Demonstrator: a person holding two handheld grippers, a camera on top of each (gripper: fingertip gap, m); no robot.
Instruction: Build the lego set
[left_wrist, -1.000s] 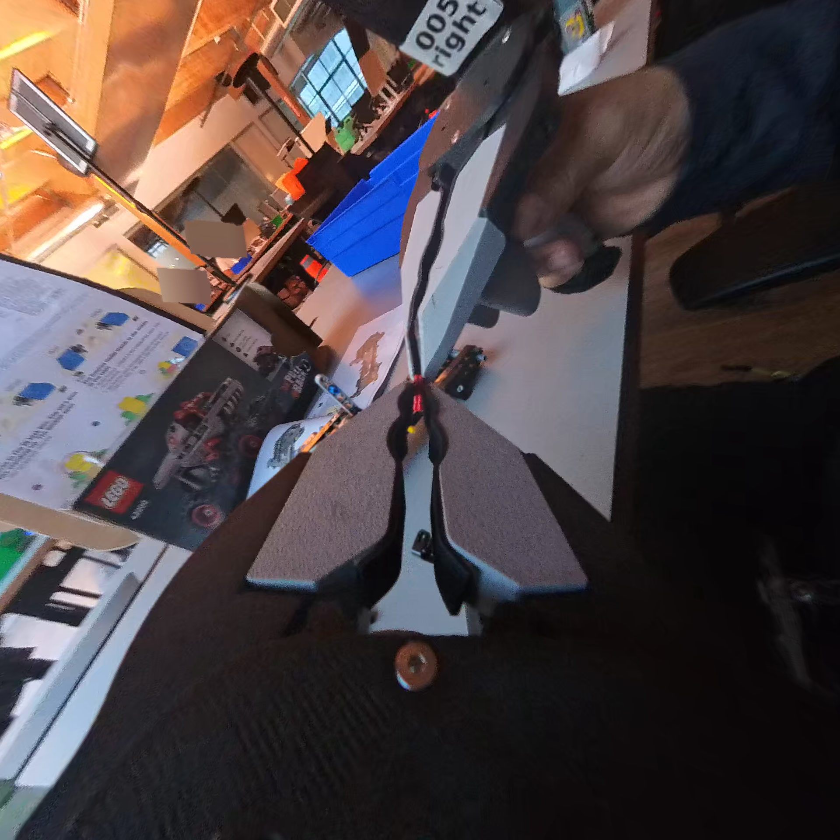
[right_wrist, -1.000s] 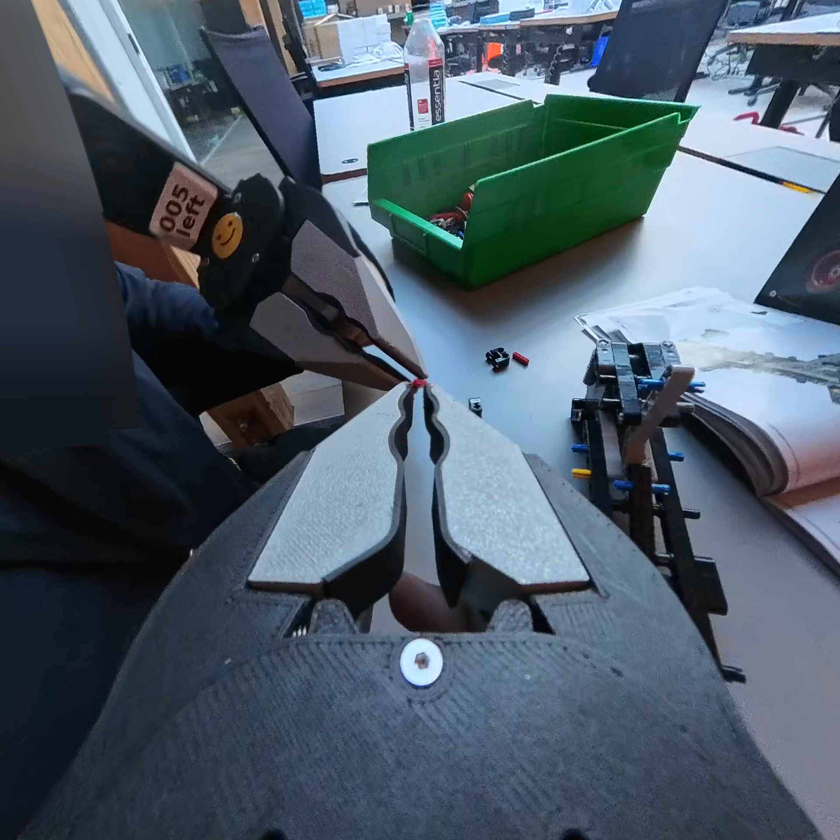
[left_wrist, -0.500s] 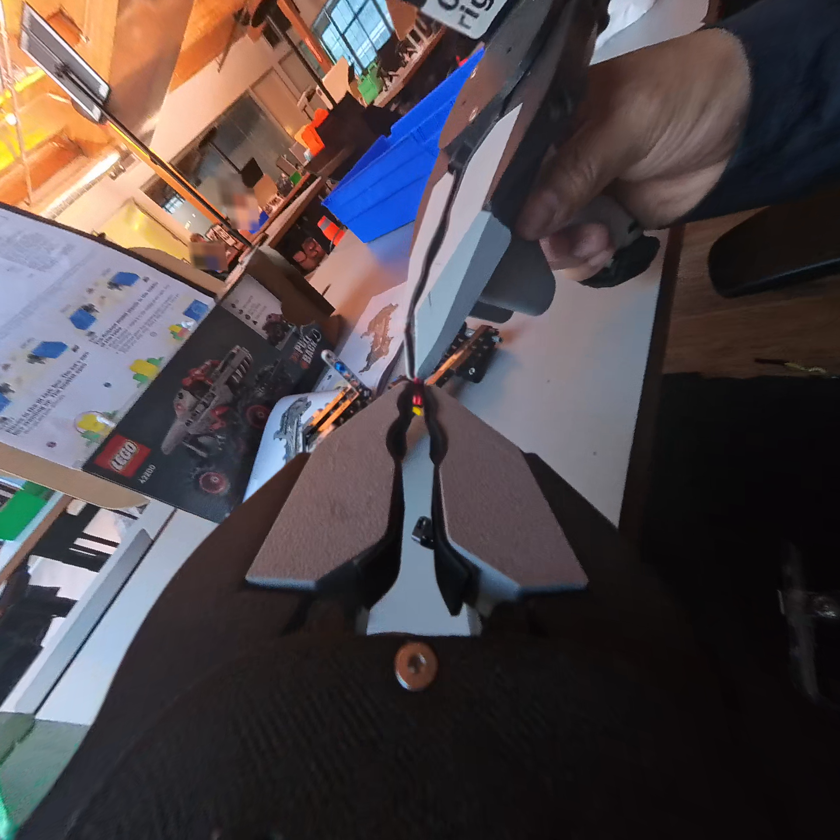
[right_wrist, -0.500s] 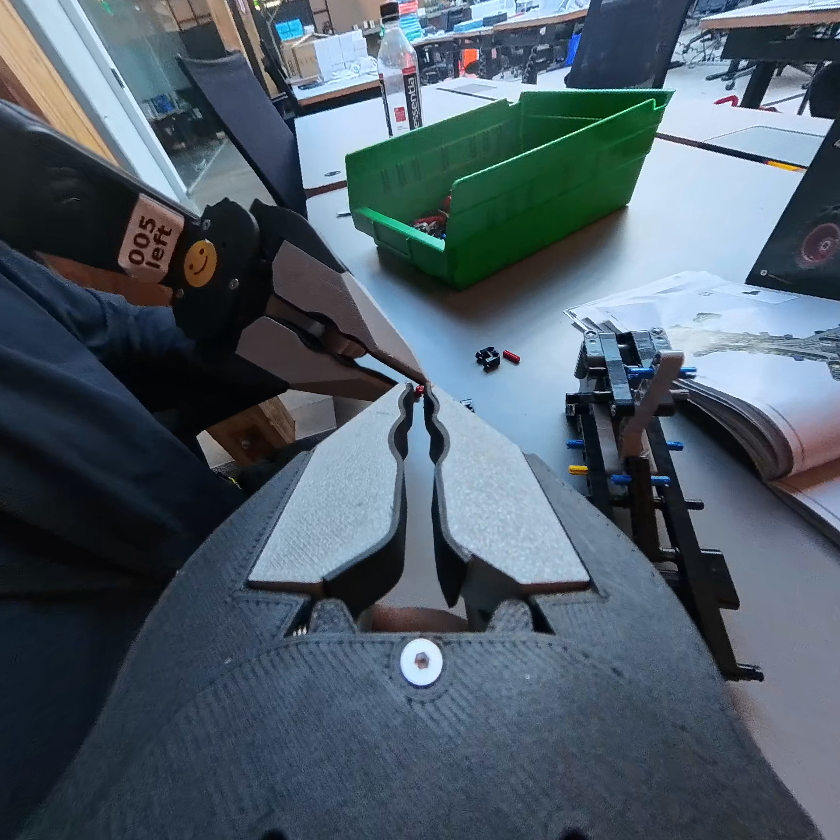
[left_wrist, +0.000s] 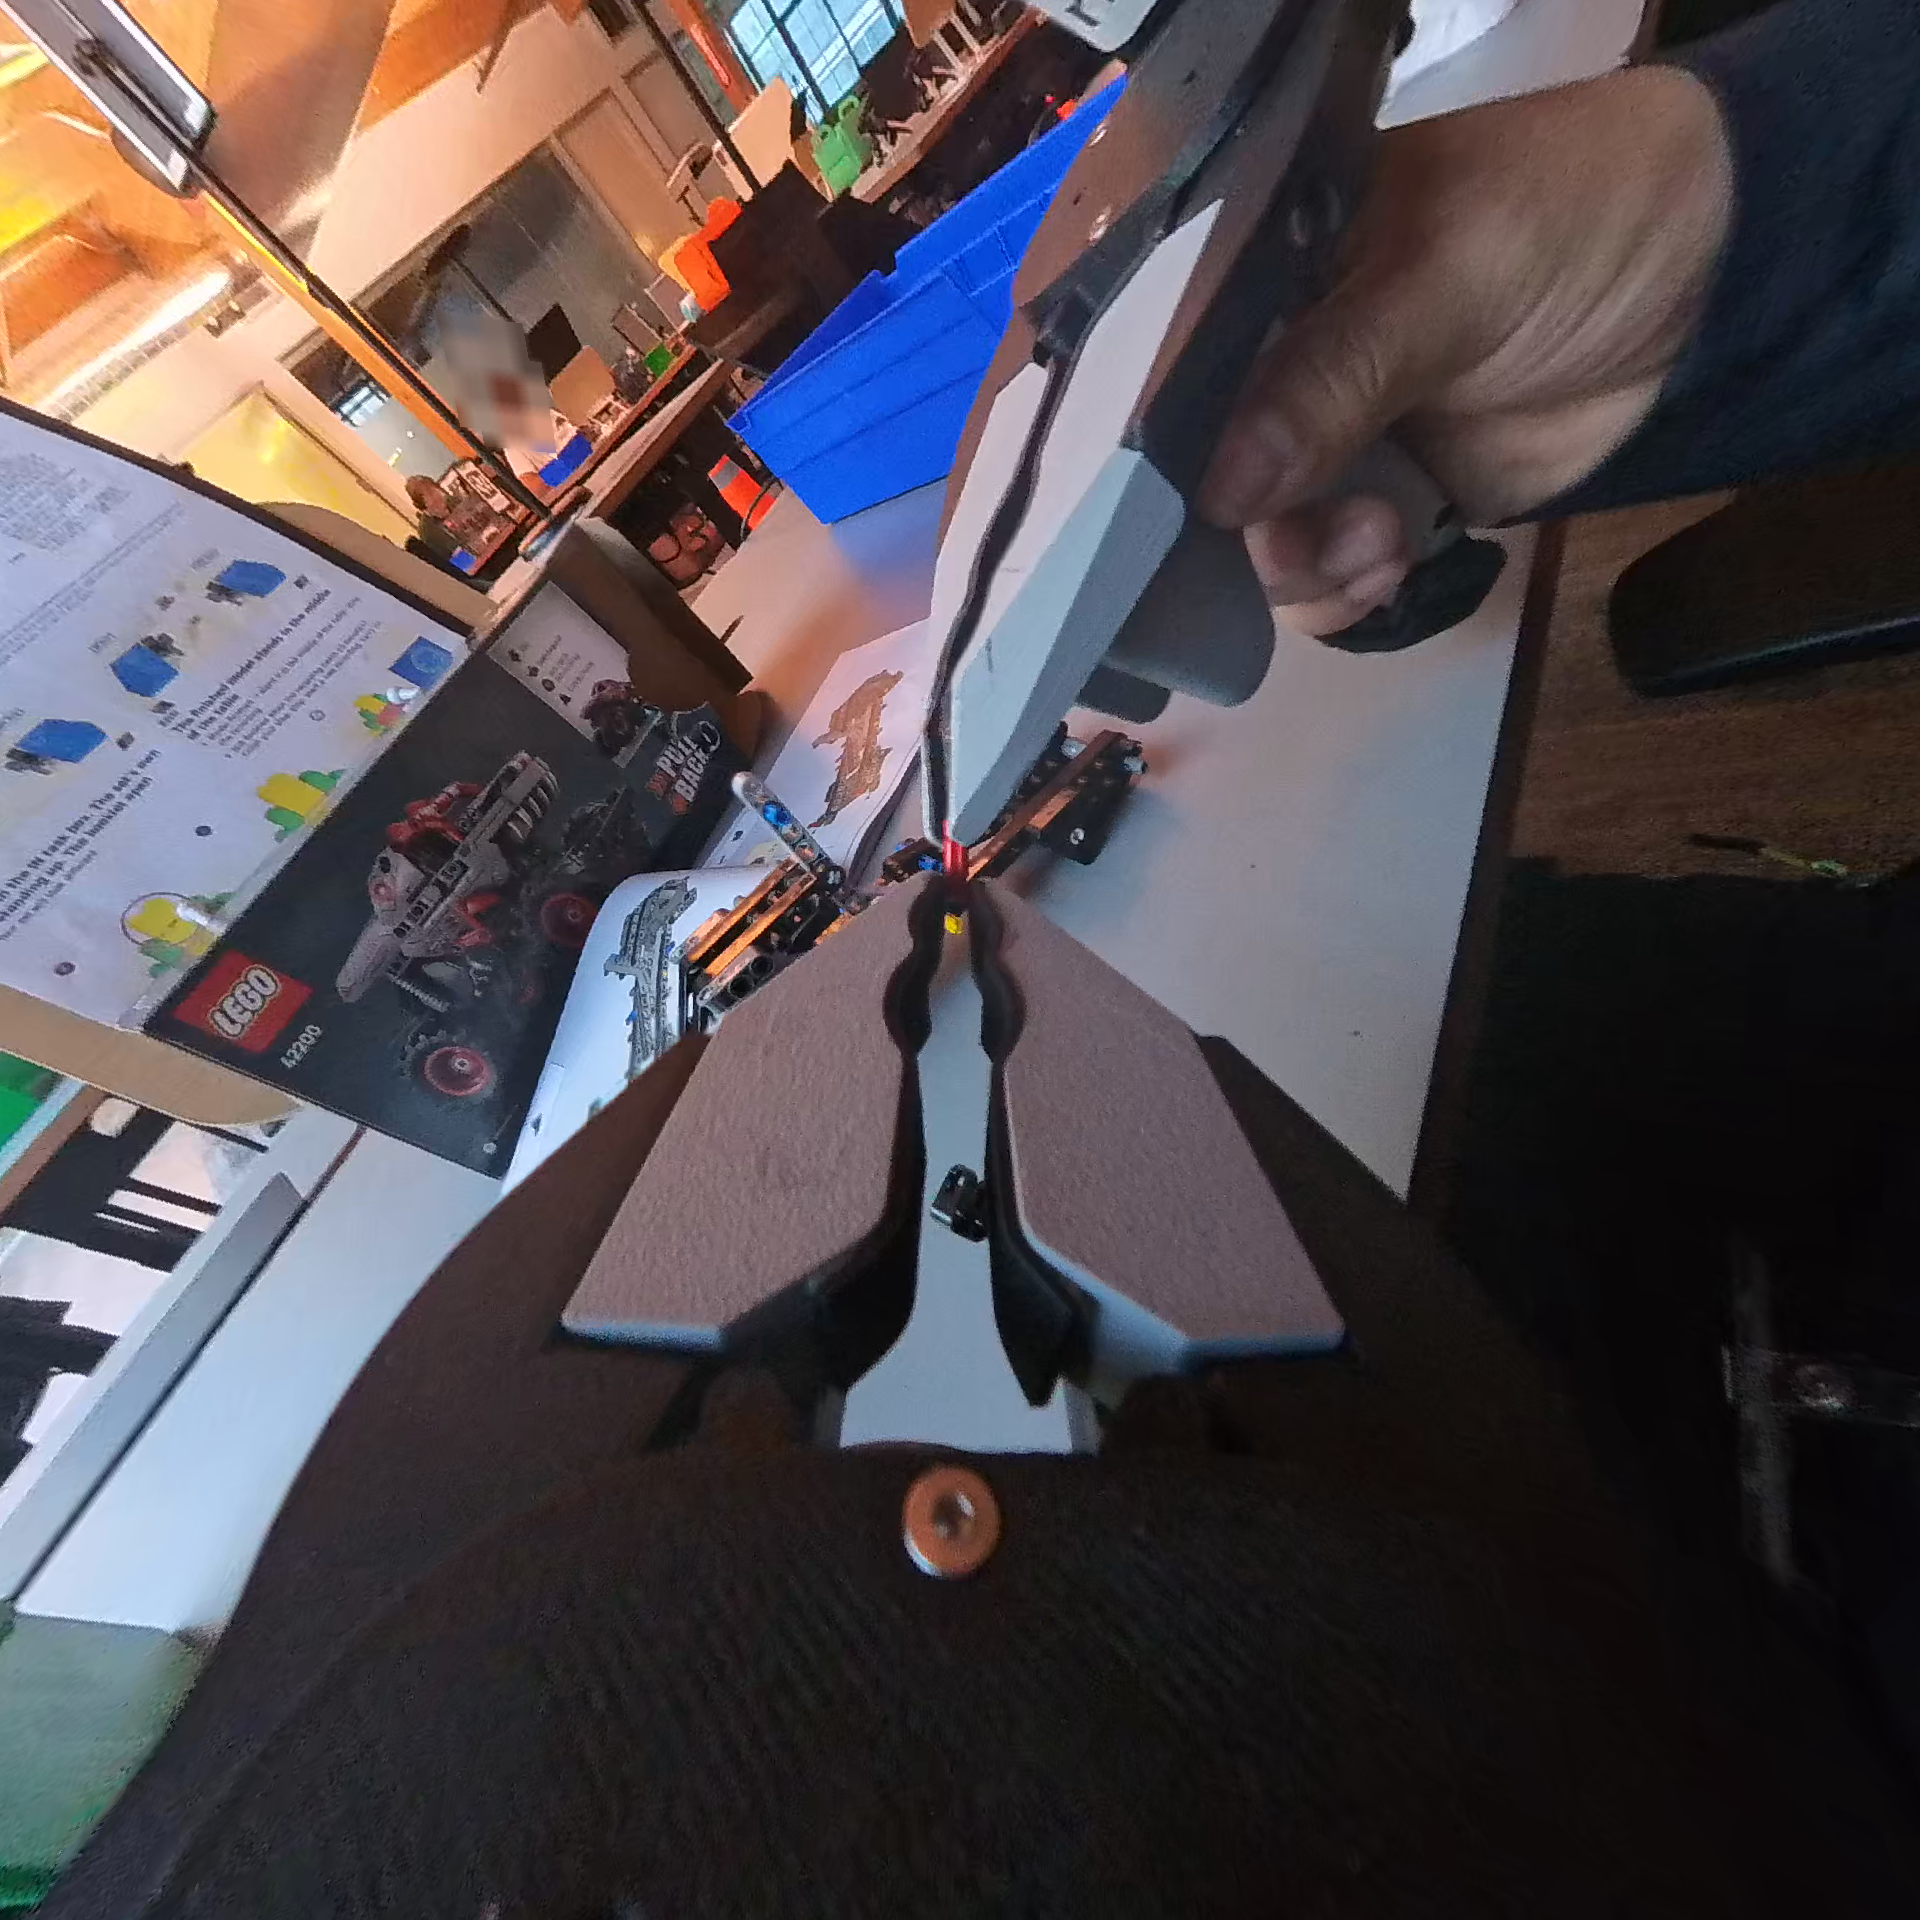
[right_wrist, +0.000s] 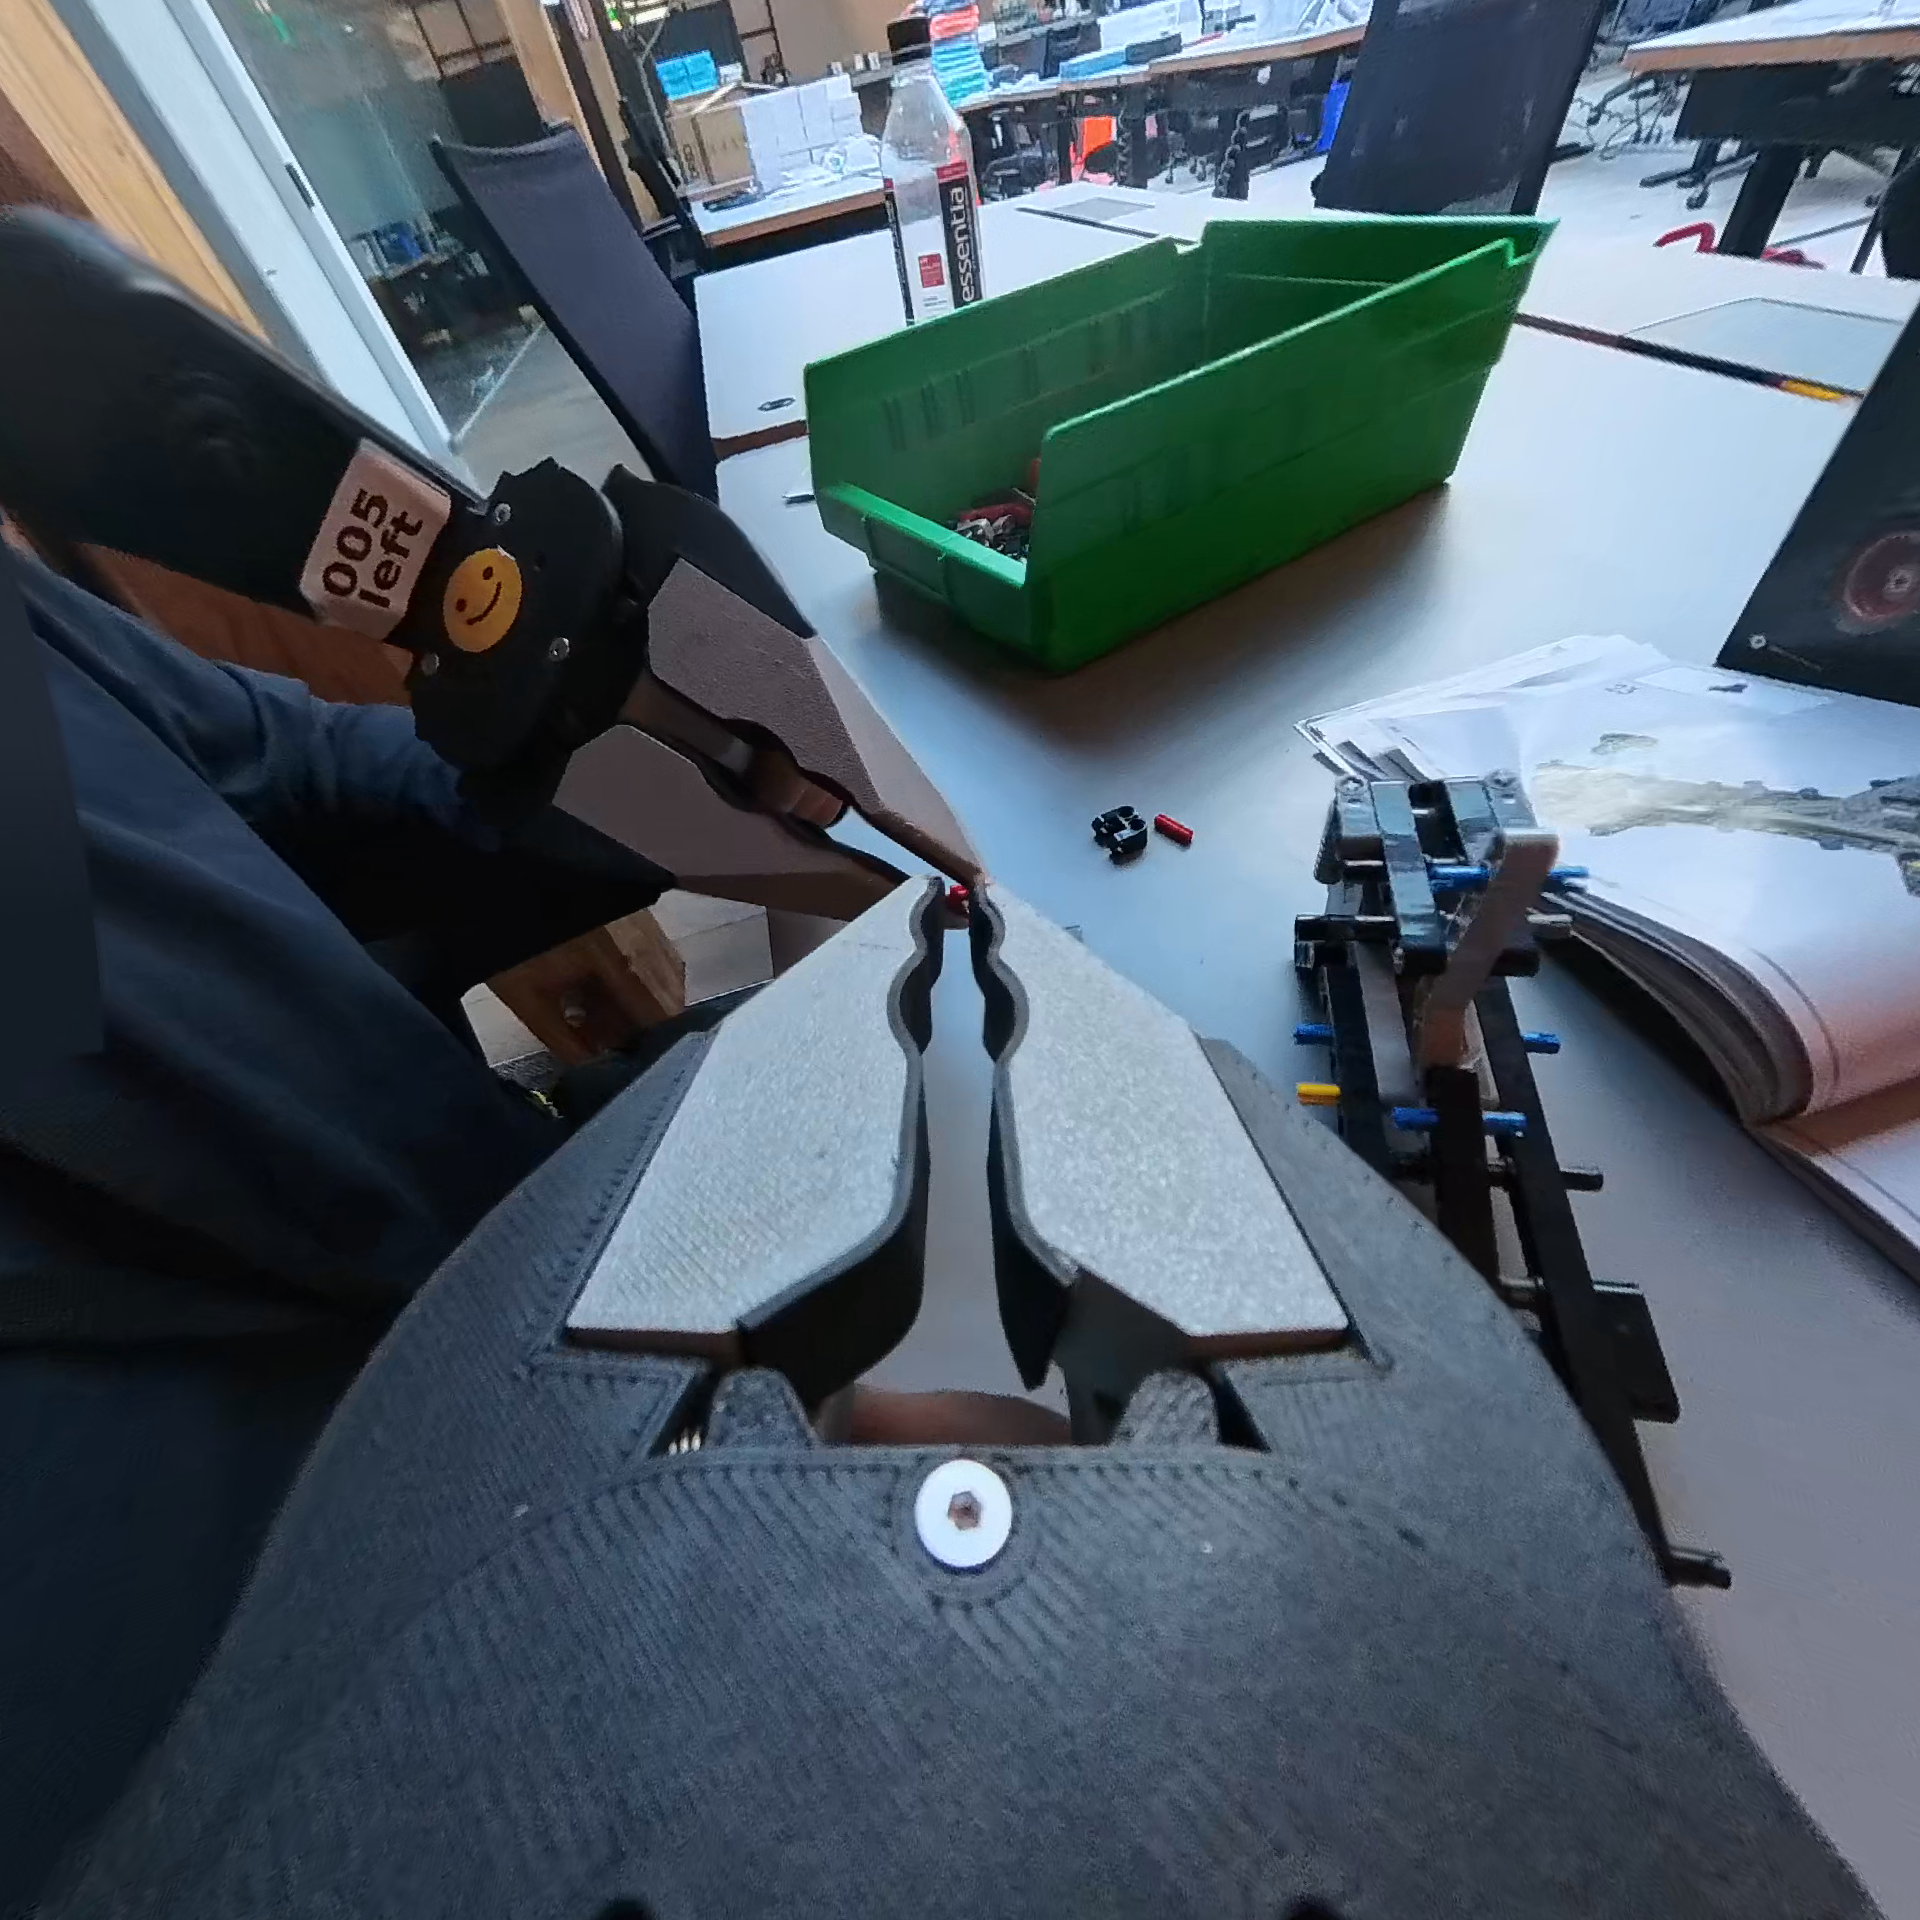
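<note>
Where parts lie (jumbled) — green bin (right_wrist: 1247, 447)

Bin (right_wrist: 1195, 488) green; second bin (left_wrist: 904, 364) blue. Pin (right_wrist: 1172, 828) on table red. Frame (right_wrist: 1455, 1039) black, with blue and yellow pegs. Sticker (right_wrist: 481, 600) yellow, smiley pattern.

Bare table (right_wrist: 1195, 717) lies between the green bin (right_wrist: 1143, 447) and the black frame (right_wrist: 1455, 1039).
</note>
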